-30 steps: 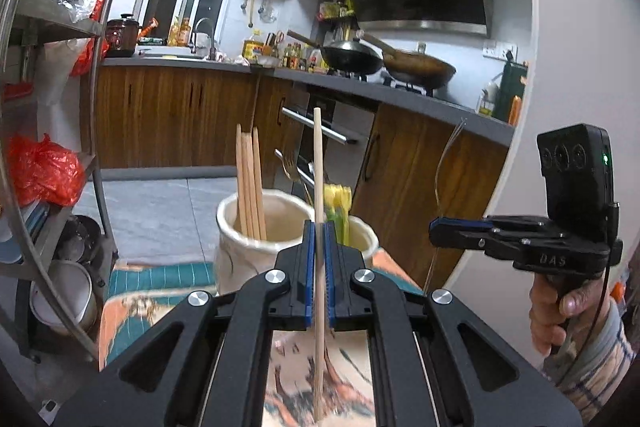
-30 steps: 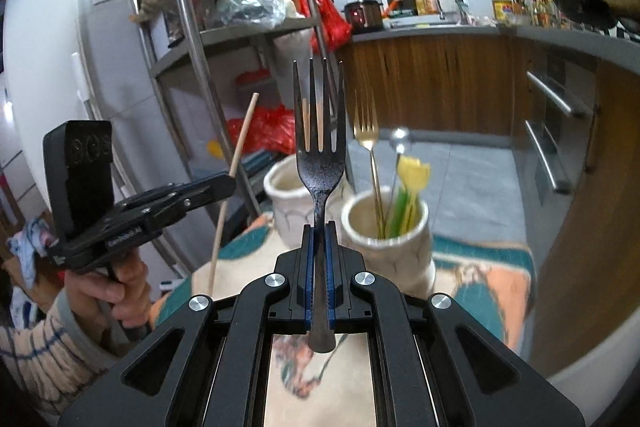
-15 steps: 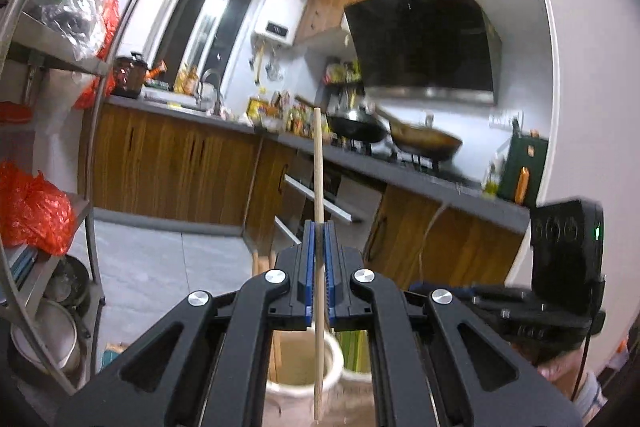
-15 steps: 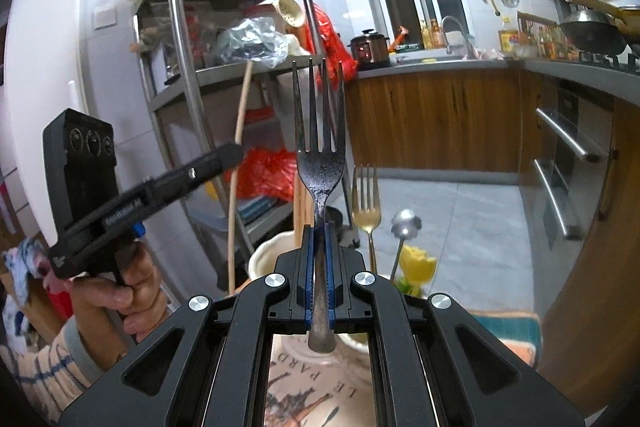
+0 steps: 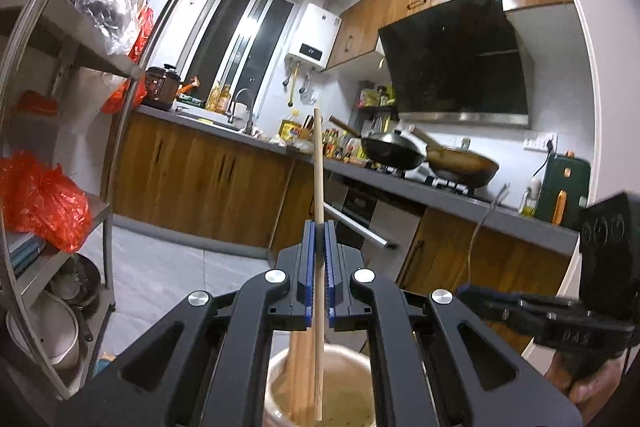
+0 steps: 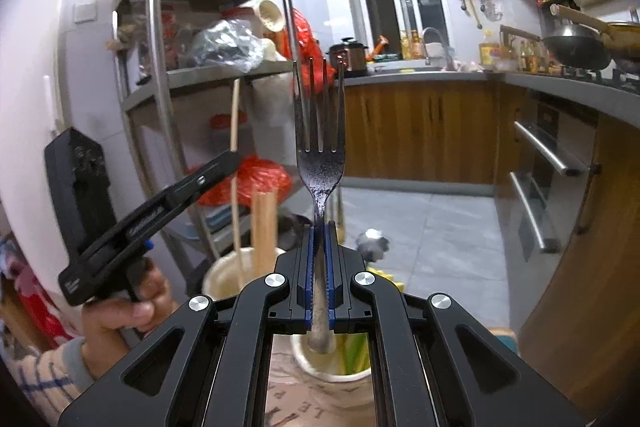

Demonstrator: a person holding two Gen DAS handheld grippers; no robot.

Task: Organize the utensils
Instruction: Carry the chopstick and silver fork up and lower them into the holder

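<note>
My left gripper point(image 5: 318, 267) is shut on a wooden chopstick point(image 5: 318, 163), held upright, its lower end inside the mouth of a cream ceramic jar point(image 5: 352, 387) that holds other chopsticks point(image 5: 300, 367). My right gripper point(image 6: 319, 267) is shut on a dark fork point(image 6: 320, 147), tines up, its handle end just over a second cream jar point(image 6: 336, 375) holding green and yellow utensils and a spoon point(image 6: 373, 245). The left gripper point(image 6: 228, 163) and the chopstick jar point(image 6: 224, 279) show at left in the right wrist view. The right gripper point(image 5: 480, 301) shows at lower right in the left wrist view.
A metal shelf rack point(image 5: 100, 67) with red bags point(image 5: 44, 207) and bowls stands to the left. Wooden cabinets and a counter with woks point(image 5: 394, 151) run behind. A patterned cloth point(image 6: 304, 403) lies under the jars.
Both grippers have risen and moved in over the jars. The chopstick's lower end now sits in the left jar's mouth; the fork handle is over the right jar.
</note>
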